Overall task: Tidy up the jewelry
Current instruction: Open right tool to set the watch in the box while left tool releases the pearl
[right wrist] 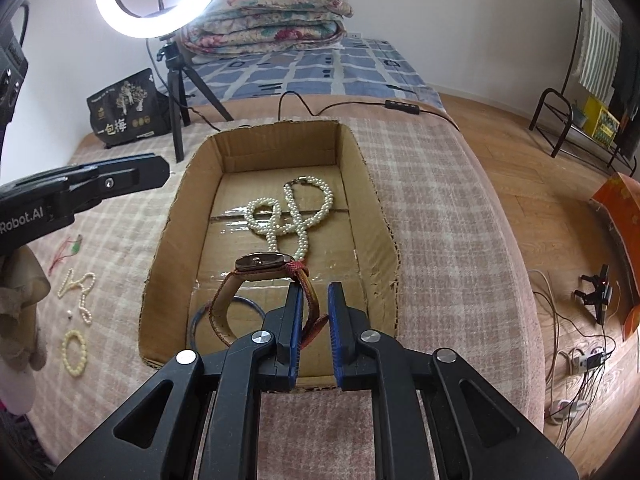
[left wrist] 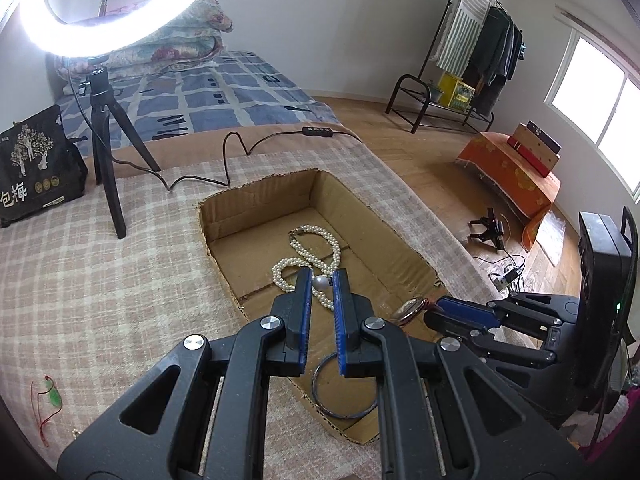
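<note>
Centre of both frames: an open cardboard box (right wrist: pixel 368 184) on a plaid blanket (right wrist: pixel 440 208), holding a looped pearl necklace (right wrist: pixel 294 216), a dark bangle (left wrist: pixel 320 390) and a wristwatch (right wrist: pixel 262 262) with a reddish woven strap.

Right gripper (right wrist: pixel 314 294) low at the near edge of the box, pointing forward over its rim; jaws parted, the watch strap lying between them against the left pad, not clamped. Watch case raised, strap loop resting on the box floor. In the left wrist view, this gripper (left wrist: pixel 444 304) entering from the right edge, tip just beside the watch.

Left gripper (left wrist: pixel 322 276) held above the box, angled down toward the necklace; jaws released, a grey round bead (left wrist: pixel 320 283) seen in the gap between them; touching or not, cannot tell. In the right wrist view, the same gripper (right wrist: pixel 160 170) reaching in from the left edge, tip near the box's left wall.

Lower left of the right wrist view: a loose pearl strand (right wrist: pixel 82 292), a bead bracelet (right wrist: pixel 75 353) and a red cord with a green pendant (right wrist: pixel 70 249) on the blanket. Upper left: ring light (right wrist: pixel 160 0) on a tripod (right wrist: pixel 180 92).
</note>
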The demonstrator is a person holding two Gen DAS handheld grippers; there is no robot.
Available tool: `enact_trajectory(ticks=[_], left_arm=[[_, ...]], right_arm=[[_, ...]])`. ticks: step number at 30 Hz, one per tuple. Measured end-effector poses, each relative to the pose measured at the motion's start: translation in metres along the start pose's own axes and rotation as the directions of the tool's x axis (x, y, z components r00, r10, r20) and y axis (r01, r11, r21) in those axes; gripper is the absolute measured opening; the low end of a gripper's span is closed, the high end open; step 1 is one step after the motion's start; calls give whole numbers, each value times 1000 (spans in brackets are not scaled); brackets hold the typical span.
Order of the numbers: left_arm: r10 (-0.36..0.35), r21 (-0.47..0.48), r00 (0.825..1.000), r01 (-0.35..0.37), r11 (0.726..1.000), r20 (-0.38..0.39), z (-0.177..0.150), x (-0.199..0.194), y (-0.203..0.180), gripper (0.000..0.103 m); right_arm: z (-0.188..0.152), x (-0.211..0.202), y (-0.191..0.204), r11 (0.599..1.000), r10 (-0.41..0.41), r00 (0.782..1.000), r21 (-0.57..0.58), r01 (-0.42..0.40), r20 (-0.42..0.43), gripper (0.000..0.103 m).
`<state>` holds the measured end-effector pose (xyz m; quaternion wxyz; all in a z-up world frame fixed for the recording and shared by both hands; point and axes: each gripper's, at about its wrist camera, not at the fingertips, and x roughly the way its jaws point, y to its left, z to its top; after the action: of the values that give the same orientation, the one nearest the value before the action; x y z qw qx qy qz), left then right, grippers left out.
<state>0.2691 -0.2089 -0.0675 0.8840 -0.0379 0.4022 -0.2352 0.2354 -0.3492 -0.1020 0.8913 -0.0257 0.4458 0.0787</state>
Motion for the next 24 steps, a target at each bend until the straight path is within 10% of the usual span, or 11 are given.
enact_trajectory(ticks=[2,4,6,24], left_arm=[[4,-10,1000,-4,1000,0,2,1,2,10],[20,-13,1000,-20,1000,9,3,-2,4,45],[32,-22,999,-31,999,38,4,-7,6,54],[57,4,994,-58,998,90,5,-45,9,54]], right_arm=[[1,0,3,1000,2,1000,-9,-2,-2,20],[1,-1,6,1000,-13,1000,-13,14,4,41],[2,-4,8,999,-32,999,-22,33,24,62],[5,-25,18,998,-51,996,-25,53,73,65]])
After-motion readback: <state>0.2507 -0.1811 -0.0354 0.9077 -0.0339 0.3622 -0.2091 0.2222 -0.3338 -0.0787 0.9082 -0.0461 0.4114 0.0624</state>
